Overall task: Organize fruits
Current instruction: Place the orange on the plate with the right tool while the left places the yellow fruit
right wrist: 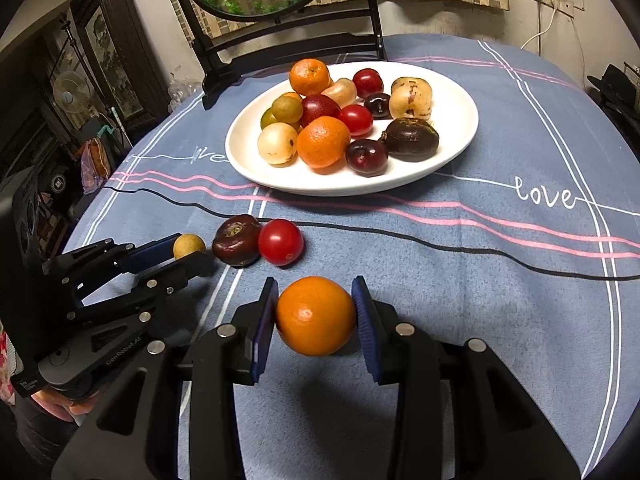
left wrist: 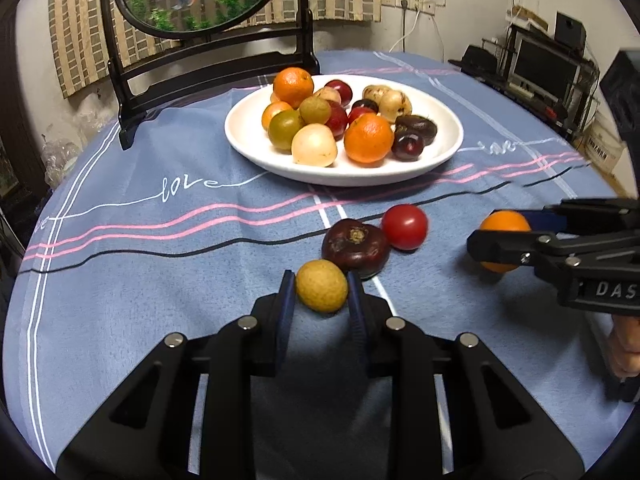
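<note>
Both grippers are squeezing fruit: the left gripper point(left wrist: 321, 294) is pinching a small round yellow-tan fruit point(left wrist: 321, 291) with bumpy skin, and the right gripper point(right wrist: 315, 312) is clamping a smooth round orange point(right wrist: 315, 315), both over the blue striped tablecloth point(right wrist: 480, 280) near the white plate of fruit point(right wrist: 460, 140).

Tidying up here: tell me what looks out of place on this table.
Two fruits lie loose on the cloth, off the white plate: a dark purple fruit and, touching it, a red tomato. Nothing looks spilled or damaged.
</note>
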A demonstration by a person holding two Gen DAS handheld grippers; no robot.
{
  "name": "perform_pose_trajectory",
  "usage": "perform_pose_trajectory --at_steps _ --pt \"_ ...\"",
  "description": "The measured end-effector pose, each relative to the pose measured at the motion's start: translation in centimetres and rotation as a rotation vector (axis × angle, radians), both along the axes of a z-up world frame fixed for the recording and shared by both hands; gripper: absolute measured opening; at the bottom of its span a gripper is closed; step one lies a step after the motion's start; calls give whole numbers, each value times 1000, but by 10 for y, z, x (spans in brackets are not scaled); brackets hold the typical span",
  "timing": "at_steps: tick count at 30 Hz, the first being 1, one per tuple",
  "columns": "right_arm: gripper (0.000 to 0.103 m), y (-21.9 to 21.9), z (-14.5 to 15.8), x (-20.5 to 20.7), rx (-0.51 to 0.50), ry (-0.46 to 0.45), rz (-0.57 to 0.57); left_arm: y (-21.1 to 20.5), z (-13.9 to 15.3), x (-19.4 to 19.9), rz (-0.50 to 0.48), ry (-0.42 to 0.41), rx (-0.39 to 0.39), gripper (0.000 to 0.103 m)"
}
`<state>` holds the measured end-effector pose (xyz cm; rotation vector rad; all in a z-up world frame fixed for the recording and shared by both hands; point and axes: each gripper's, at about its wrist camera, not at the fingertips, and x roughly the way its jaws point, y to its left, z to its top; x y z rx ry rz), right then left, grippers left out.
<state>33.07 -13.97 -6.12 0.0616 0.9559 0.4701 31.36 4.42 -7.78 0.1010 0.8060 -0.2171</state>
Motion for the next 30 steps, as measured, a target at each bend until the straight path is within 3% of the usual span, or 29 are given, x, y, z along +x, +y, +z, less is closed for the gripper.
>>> perform_pose_trajectory --at_steps 7,14,18,23,30 --pt "38 -3 7 -14 52 -32 29 1 15 -23 -12 -34 -96 27" --pt "38 -10 34 -3 97 -131 20 -8 52 -3 -56 -75 -101 27" --pt "38 -24 51 26 169 -175 -30 -18 75 33 -63 -111 -91 27" --pt "38 -27 56 67 160 -228 -86 -25 87 97 -32 -100 -119 27" --pt "38 -18 36 121 118 -228 -105 -31 67 165 20 -53 -91 27"
